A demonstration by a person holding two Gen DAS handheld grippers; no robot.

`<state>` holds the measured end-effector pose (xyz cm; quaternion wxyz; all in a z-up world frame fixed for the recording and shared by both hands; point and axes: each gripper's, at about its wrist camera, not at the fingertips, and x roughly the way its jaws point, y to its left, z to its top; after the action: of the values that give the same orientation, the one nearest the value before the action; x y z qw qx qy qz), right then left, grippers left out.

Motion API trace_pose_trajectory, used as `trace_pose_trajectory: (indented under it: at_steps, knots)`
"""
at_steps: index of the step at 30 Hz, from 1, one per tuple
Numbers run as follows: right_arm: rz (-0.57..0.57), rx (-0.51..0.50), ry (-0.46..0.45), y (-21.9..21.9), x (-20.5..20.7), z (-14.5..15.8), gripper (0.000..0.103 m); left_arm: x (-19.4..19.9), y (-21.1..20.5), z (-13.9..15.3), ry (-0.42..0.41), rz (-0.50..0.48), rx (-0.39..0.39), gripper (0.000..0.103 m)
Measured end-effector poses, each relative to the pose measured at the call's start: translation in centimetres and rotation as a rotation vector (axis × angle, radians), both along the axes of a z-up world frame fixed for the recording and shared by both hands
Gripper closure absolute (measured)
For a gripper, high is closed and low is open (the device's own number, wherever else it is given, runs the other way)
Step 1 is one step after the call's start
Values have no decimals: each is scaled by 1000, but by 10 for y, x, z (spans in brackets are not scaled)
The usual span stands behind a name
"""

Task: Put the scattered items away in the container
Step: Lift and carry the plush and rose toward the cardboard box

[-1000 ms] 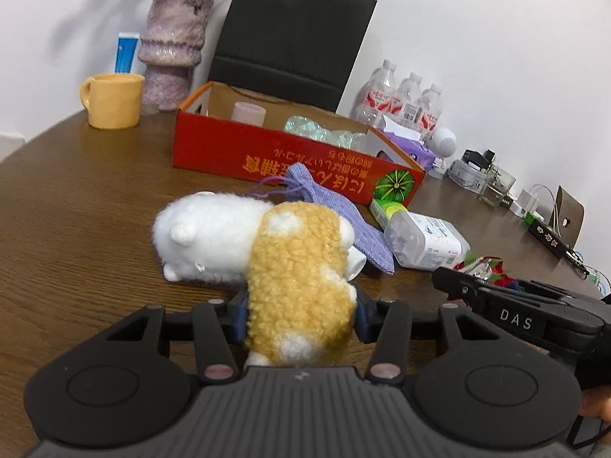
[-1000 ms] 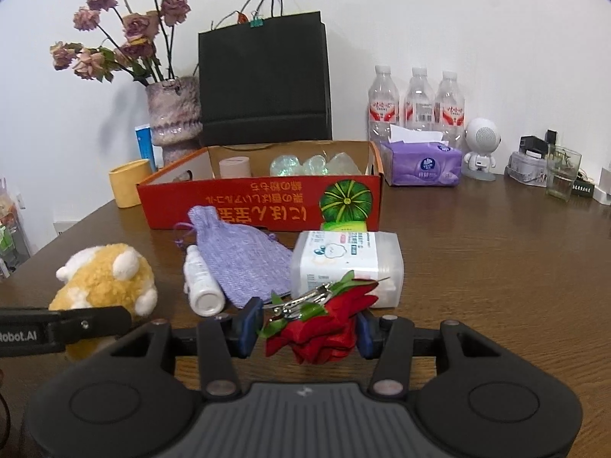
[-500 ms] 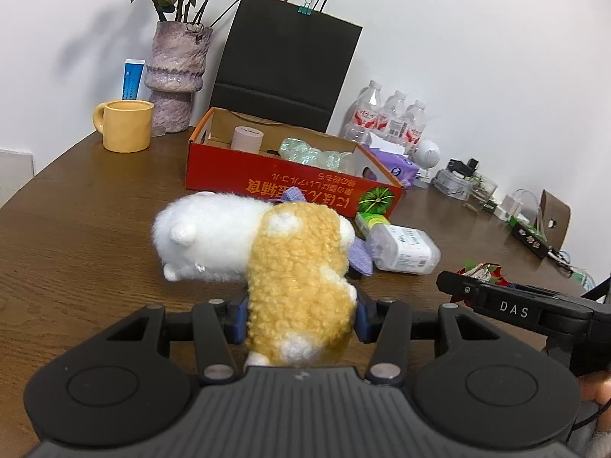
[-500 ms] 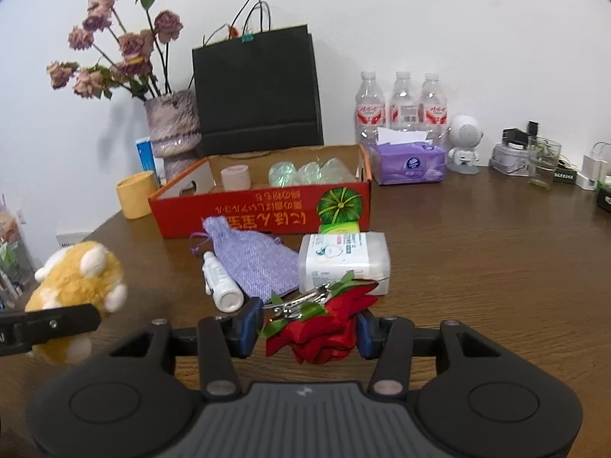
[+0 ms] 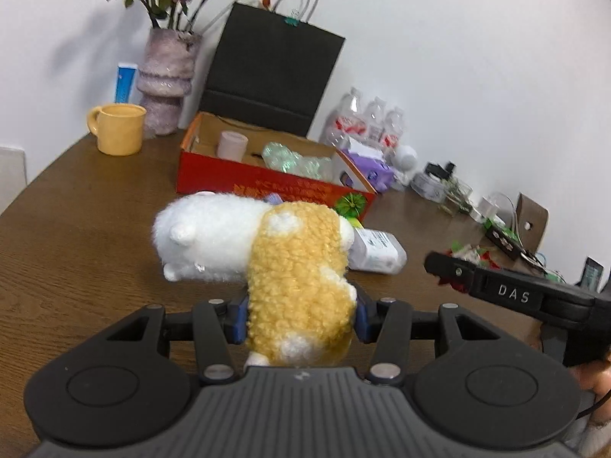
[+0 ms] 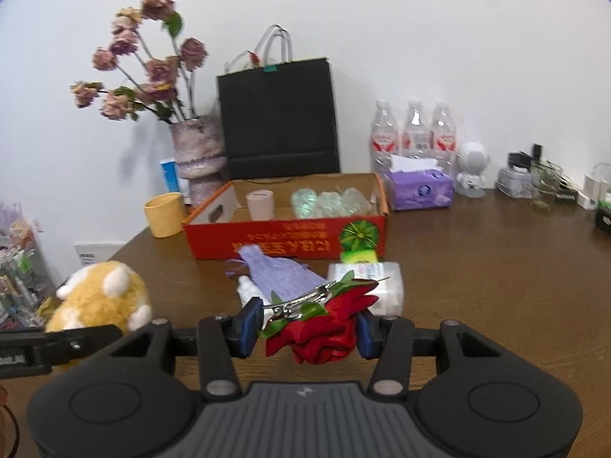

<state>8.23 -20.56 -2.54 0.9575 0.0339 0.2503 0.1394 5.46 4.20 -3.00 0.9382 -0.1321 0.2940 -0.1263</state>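
The plush (image 5: 298,286), a yellow-and-white stuffed animal, sat clenched across its body in the left tongs (image 5: 299,315), its white head jutting forward and to the left past the tips. It looked soft and light; the pile bulged around the blue pads (image 5: 238,318), so a grip across the thick middle, as here, seemed the safest hold, since a limb or ear would probably squash and slip. The right tongs (image 6: 305,330) were closed on a red fabric flower (image 6: 324,332) with green leaves and a metal clip (image 6: 301,299) lying across its top. It too appeared light and limp; the petals would likely crush without harm, though the clip could snag on an edge.

Ahead of both tongs stood the box (image 6: 282,238), red-sided and open-topped, already holding a pink cup (image 6: 261,204) and some clear wrapped pieces (image 6: 328,202). Between the right tongs and the box lay a lilac pouch (image 6: 278,274), a small white bottle (image 6: 246,290) and a wipes pack (image 6: 382,282), all on the bench (image 6: 496,286) and not yet put away. Neither held thing appeared to touch the bench.

Beyond the box were a black bag (image 6: 278,118), a vase (image 6: 196,149) of dried roses, a yellow mug (image 5: 118,128), water bottles (image 6: 414,129) and a tissue pack (image 6: 420,189).
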Motion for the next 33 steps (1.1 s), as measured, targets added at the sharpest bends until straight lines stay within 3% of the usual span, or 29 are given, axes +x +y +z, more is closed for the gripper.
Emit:
trace_pose_trajectory:
  at_steps: [15, 33]
  knots:
    - [65, -29, -49, 19, -9, 45, 56, 5, -7, 43, -23, -41, 111, 52]
    - [50, -37, -18, 22, 22, 63, 56, 34, -7, 69, -41, -4, 102, 52]
